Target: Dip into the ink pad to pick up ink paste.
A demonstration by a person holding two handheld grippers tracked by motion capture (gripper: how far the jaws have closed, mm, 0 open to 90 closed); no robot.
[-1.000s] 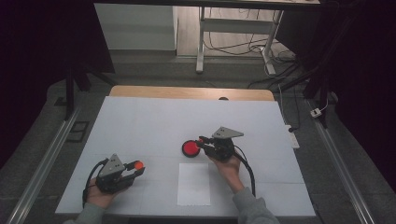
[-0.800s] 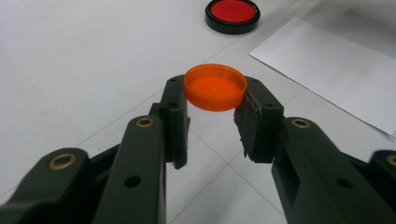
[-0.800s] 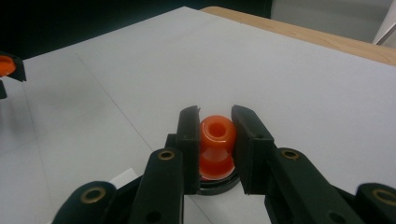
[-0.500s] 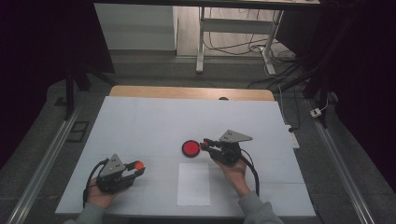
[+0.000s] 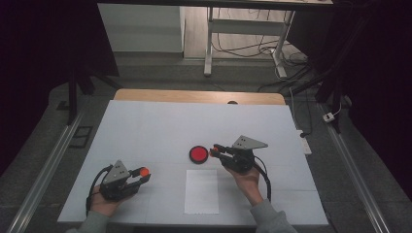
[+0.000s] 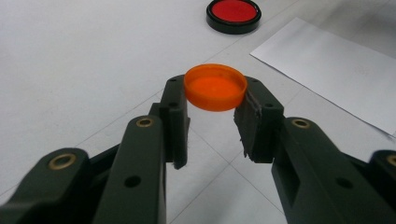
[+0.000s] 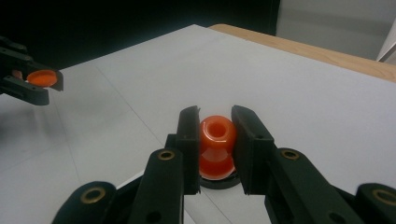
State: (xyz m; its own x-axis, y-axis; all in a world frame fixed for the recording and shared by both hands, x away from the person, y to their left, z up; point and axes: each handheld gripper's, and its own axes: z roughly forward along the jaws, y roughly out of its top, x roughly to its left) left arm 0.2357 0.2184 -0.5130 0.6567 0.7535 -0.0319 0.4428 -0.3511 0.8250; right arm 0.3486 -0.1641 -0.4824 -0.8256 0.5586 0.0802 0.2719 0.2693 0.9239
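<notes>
Left gripper low at the desk's near-left, fingers pinching an orange cap, right gripper clamping an orange piece beside the red dish, paper between the hands

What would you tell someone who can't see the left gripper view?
Two black jaws of the left tool pinch a round orange cap just above a white table. Farther back lie a red disc with a black rim and a white sheet of paper.
</notes>
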